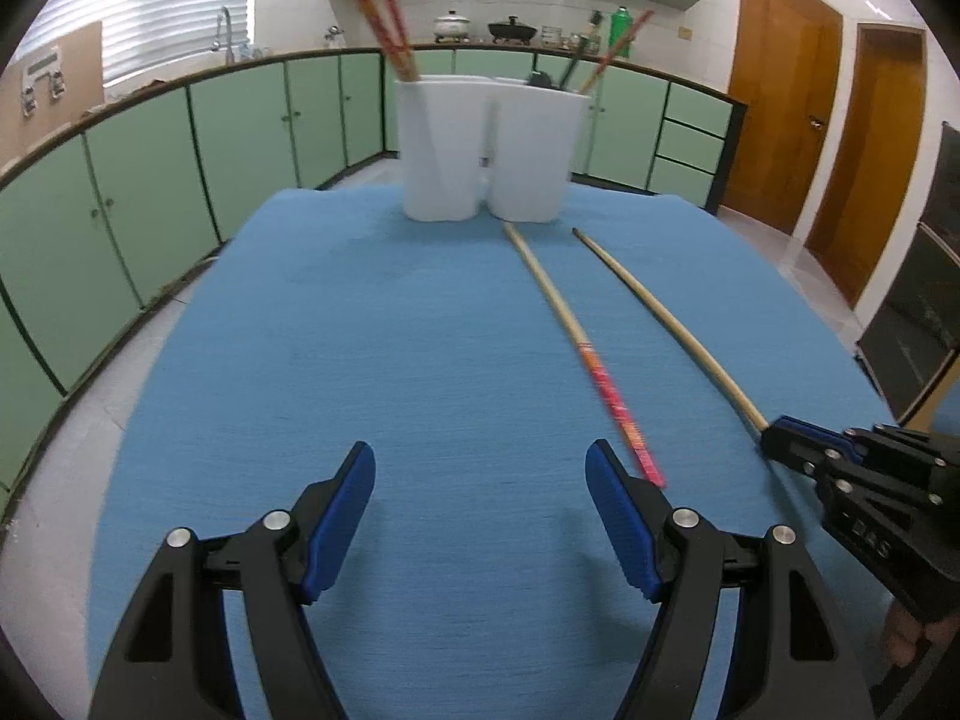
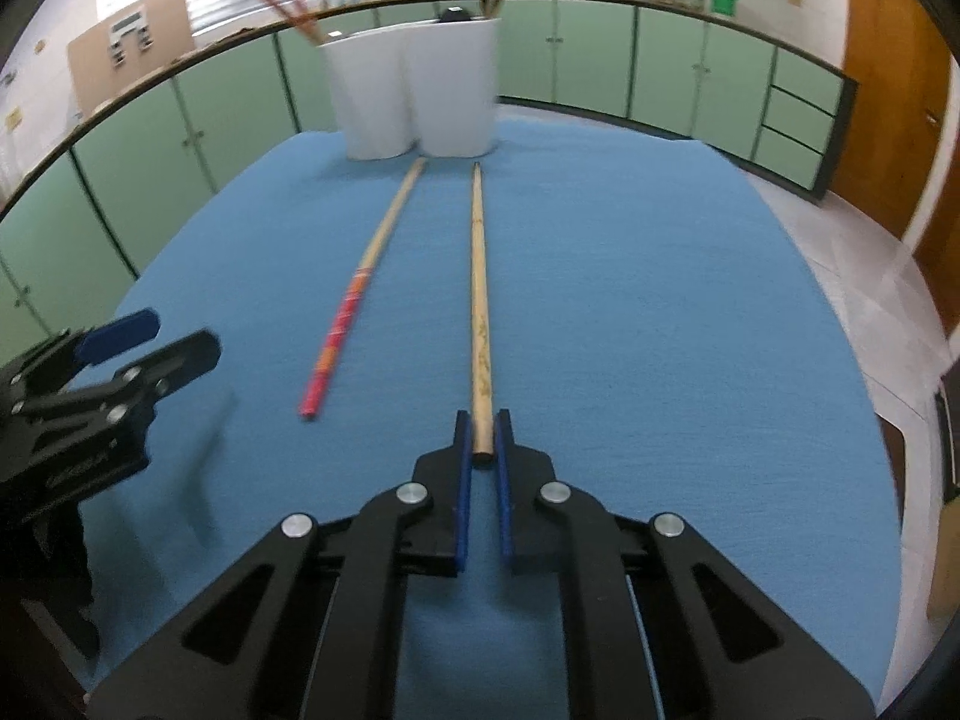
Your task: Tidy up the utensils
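Observation:
Two chopsticks lie on the blue cloth (image 1: 360, 330) and point toward a white two-part utensil holder (image 1: 486, 147) (image 2: 414, 93). The plain wooden chopstick (image 2: 478, 300) (image 1: 666, 318) has its near end between the blue pads of my right gripper (image 2: 482, 420) (image 1: 774, 435), which is shut on it. The chopstick with the red patterned end (image 1: 576, 342) (image 2: 354, 294) lies free, just right of my left gripper (image 1: 480, 462) (image 2: 150, 336). That gripper is open with nothing between its fingers. Several chopsticks stand in the holder.
The cloth-covered table (image 2: 660, 300) is ringed by green kitchen cabinets (image 1: 150, 180) under a counter with pots and a green bottle (image 1: 620, 30). Wooden doors (image 1: 780, 108) stand at the right. Bare cloth stretches left of the chopsticks.

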{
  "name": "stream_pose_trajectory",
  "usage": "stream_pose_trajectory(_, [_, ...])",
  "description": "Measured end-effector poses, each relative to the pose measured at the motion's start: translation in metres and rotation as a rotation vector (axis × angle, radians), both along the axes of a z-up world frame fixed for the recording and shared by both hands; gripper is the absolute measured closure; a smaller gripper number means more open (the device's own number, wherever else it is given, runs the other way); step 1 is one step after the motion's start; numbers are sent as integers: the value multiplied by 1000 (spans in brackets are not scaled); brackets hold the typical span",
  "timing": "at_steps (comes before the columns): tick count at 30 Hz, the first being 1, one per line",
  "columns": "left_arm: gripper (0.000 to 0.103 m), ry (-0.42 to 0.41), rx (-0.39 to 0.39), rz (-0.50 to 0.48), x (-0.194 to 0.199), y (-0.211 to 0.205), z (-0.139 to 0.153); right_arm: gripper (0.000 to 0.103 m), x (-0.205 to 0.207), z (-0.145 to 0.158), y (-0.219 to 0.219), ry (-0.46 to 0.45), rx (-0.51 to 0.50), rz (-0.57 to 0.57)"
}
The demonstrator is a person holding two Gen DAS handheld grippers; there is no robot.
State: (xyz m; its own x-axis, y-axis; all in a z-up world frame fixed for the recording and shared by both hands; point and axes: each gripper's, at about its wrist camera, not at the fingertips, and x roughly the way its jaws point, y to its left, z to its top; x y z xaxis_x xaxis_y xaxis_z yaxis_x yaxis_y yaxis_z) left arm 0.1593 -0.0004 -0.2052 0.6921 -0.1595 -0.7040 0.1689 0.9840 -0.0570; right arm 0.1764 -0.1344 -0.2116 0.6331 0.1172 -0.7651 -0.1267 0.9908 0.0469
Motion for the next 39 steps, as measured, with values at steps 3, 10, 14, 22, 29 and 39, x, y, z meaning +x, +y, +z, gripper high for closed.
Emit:
stream_pose_trajectory(3, [33, 8, -16, -30, 0, -16, -1, 97, 5, -3, -14, 6, 11, -42])
stream_pose_trajectory(10, [54, 91, 7, -89, 9, -48, -15, 97, 12, -4, -28, 2, -6, -63])
stream_pose_trajectory(14, [67, 92, 27, -95, 12, -54, -15, 97, 13, -6, -30, 9, 13, -64])
stream_pose_trajectory(22, [96, 87, 21, -106, 10, -55, -14, 97, 14, -6, -30, 10, 31, -63])
stream_pose_trajectory(29, [97, 62, 31, 6, 3, -18, -8, 96, 8, -5, -20, 6, 32, -8])
stream_pose_trajectory(39, [77, 93, -40, 51, 10, 8, -14, 90, 8, -5, -6, 13, 10, 37])
